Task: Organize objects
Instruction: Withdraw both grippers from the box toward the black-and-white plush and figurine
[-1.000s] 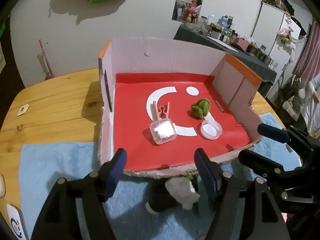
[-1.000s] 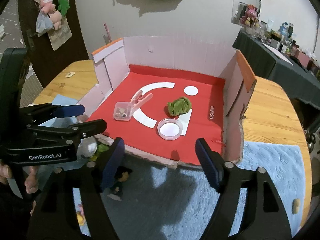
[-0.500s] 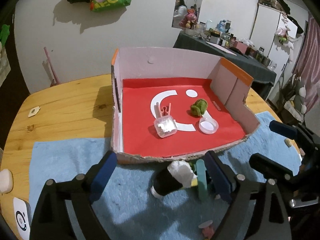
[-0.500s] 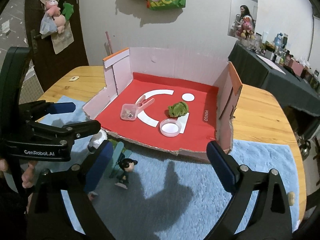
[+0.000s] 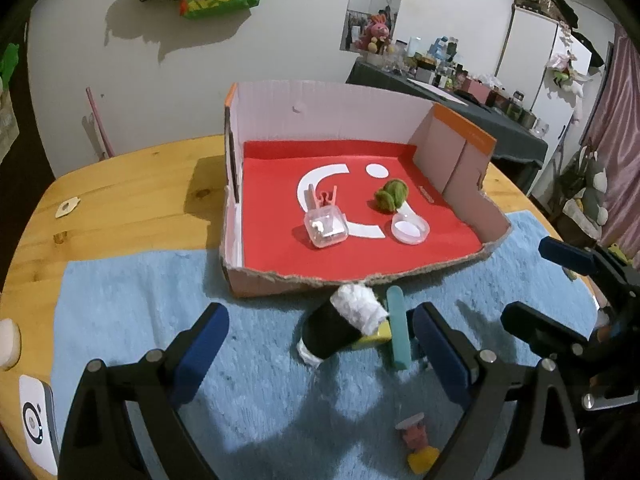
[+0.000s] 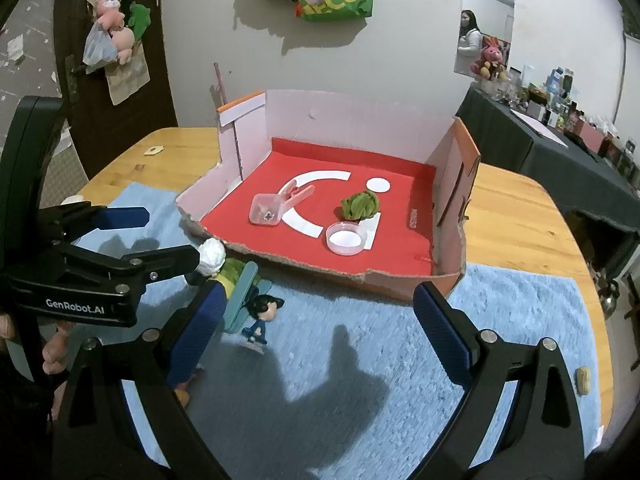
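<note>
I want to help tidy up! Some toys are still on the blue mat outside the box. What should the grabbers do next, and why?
Probably lower the left gripper onto the black roll with the white top. Its jaws are open and empty, and that roll lies right between them on the blue mat, just outside the box.

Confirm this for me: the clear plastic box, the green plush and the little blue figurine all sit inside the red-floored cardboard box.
Not quite. The little blue figurine stands outside the cardboard box, on the blue towel in front of it, as the right wrist view shows. The clear plastic box and the green plush do sit inside.
</note>
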A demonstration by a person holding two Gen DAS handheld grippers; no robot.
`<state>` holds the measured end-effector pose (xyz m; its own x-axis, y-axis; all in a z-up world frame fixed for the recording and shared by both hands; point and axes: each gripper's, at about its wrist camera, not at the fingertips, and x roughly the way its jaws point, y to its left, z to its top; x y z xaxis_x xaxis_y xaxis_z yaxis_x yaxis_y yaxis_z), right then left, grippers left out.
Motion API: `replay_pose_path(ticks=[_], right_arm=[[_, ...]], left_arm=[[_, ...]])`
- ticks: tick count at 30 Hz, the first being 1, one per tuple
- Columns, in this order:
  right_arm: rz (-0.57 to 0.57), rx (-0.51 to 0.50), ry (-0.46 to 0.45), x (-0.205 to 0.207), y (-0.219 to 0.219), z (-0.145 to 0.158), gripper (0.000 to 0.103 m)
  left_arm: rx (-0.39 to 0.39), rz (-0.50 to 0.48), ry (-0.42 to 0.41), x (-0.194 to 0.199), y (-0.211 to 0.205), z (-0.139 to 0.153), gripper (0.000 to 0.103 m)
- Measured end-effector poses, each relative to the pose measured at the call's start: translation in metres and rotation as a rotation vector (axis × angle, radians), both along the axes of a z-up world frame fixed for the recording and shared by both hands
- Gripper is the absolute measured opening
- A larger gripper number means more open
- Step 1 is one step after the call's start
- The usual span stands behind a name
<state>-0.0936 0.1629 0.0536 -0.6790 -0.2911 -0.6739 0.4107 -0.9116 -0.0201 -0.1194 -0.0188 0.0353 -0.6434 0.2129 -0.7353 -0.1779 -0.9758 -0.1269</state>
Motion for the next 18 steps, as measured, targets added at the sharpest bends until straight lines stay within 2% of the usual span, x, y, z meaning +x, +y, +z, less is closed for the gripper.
replay_pose_path(ticks=[7, 10, 11, 13, 15, 18], right_arm=[[0.002, 0.012, -0.003, 0.010, -0.003, -0.007, 0.096], [0.007, 0.014, -0.007, 0.013, -0.005, -0.011, 0.094], [0.009, 0.012, -0.008, 0.014, -0.005, -0.012, 0.091], [0.012, 0.007, -0.015, 0.015, -0.005, -0.015, 0.070], [0.014, 0.000, -0.029, 0.015, -0.006, -0.018, 0.059], [0.021, -0.002, -0.042, 0.015, -0.008, -0.022, 0.052]], left_arm=[[0.004, 0.003, -0.012, 0.009, -0.004, -0.008, 0.095], [0.009, 0.001, -0.017, 0.011, -0.005, -0.011, 0.088], [0.010, 0.000, -0.021, 0.011, -0.006, -0.013, 0.085], [0.015, -0.003, -0.029, 0.012, -0.007, -0.015, 0.077], [0.020, -0.010, -0.038, 0.011, -0.006, -0.017, 0.072], [0.017, -0.018, -0.042, 0.011, -0.005, -0.020, 0.064]])
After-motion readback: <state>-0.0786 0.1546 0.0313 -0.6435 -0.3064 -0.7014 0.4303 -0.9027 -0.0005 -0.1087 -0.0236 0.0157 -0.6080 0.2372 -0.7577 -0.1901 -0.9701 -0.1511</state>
